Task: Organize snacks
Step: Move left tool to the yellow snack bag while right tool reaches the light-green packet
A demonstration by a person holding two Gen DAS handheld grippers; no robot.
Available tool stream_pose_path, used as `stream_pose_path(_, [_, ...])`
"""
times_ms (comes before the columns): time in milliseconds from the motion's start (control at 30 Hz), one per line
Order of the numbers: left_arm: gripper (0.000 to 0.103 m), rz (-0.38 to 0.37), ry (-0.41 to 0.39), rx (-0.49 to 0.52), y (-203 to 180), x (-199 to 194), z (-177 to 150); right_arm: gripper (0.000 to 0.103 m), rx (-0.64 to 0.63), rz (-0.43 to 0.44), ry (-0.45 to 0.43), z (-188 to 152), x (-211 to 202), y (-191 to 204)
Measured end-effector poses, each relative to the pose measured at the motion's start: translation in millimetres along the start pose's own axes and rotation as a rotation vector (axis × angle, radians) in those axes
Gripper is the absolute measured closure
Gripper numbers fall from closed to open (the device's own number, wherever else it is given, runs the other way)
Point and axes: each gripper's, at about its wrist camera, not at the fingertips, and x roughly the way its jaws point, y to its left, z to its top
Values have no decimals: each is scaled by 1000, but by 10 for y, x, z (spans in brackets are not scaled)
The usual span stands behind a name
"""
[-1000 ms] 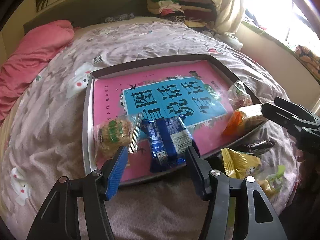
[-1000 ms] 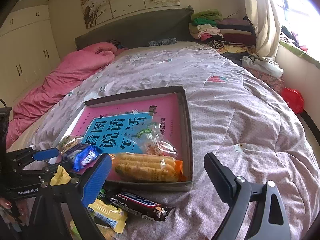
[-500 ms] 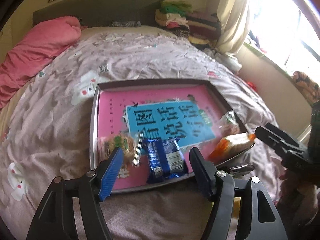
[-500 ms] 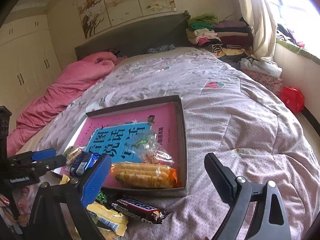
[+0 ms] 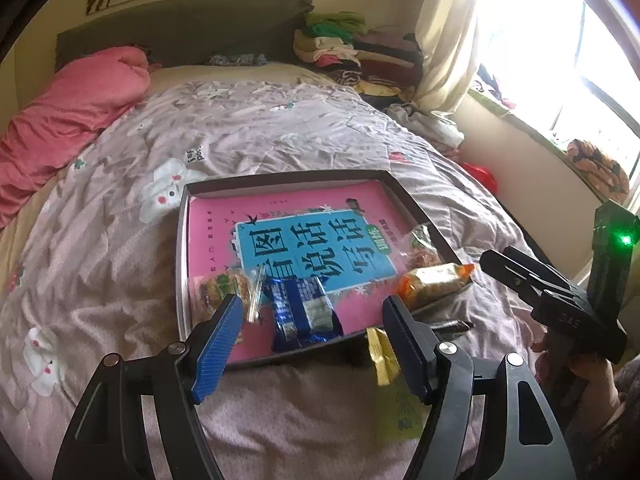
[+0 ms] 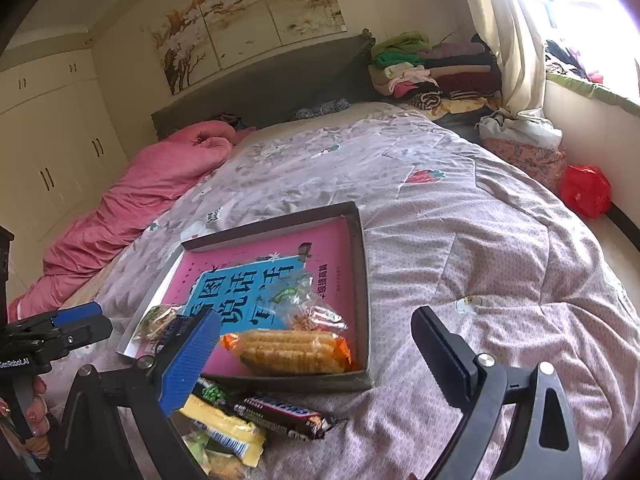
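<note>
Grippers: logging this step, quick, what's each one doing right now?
Left gripper: open, its fingers have just been opening further, nothing between them.
Right gripper: open, holding nothing.

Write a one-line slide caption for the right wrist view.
Open right hand-held gripper above a chocolate bar on the quilt, beside the snack tray.

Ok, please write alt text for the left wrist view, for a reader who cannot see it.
The open left gripper hangs empty over a shallow tray on a bed, above a blue snack packet. Two more snack packs lie in the tray, and a yellow packet lies outside.
</note>
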Motion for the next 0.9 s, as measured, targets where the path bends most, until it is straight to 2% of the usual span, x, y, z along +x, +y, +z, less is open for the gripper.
stream_pose_path(600, [29, -92, 83, -23, -92, -18, -294, 6, -18, 53, 42, -218, -226, 184])
stream_pose_path(900, [29, -117, 100, 1, -183, -15, -336, 6, -34, 30, 82, -364, -353, 224])
